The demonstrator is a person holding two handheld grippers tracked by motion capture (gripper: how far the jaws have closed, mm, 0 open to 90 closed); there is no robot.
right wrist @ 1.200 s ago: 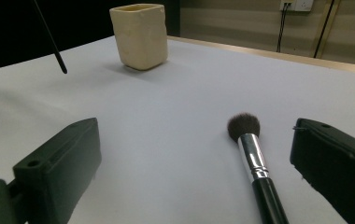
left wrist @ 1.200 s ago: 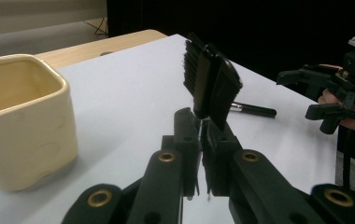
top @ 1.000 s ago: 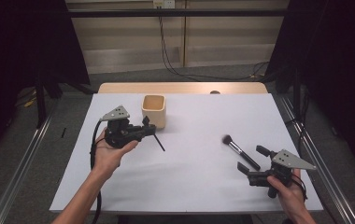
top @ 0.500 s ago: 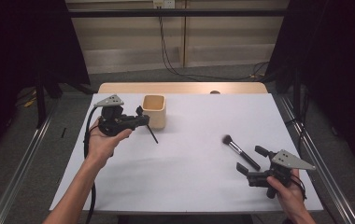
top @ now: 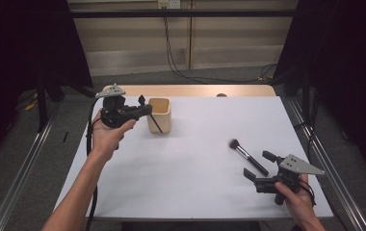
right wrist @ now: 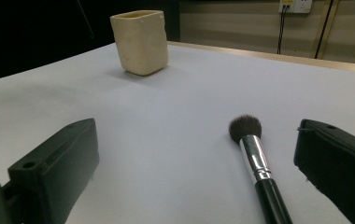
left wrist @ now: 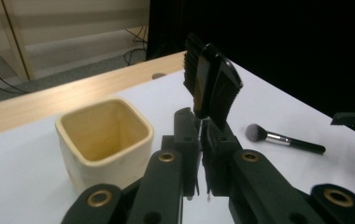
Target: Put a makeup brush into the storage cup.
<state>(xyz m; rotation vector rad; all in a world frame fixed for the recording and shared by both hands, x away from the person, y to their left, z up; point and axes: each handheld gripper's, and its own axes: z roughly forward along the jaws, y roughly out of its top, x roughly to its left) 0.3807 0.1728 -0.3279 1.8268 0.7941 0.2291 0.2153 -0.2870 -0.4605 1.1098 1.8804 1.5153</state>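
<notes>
A cream square cup [top: 159,114] [left wrist: 103,140] [right wrist: 140,42] stands at the far left of the white table. My left gripper [top: 145,109] [left wrist: 202,140] hovers just left of the cup, shut on the thin handle of a flat black brush [top: 142,100] [left wrist: 210,86] whose bristle head points up; the handle's tip hangs in front of the cup. A round powder brush [top: 246,154] [left wrist: 283,138] [right wrist: 256,161] with a silver ferrule lies on the table at the right. My right gripper [top: 258,165] [right wrist: 199,158] rests open just behind its handle end, one jaw on each side.
The white sheet [top: 200,159] covers the table, with a wooden strip [top: 195,90] along the far edge. Metal rails run along both sides, and cables hang at the back wall. Dark curtains stand left and right.
My left hand has risen and moved farther away, carrying the flat brush from the table's left middle up beside the cup. The right gripper and the powder brush have stayed put.
</notes>
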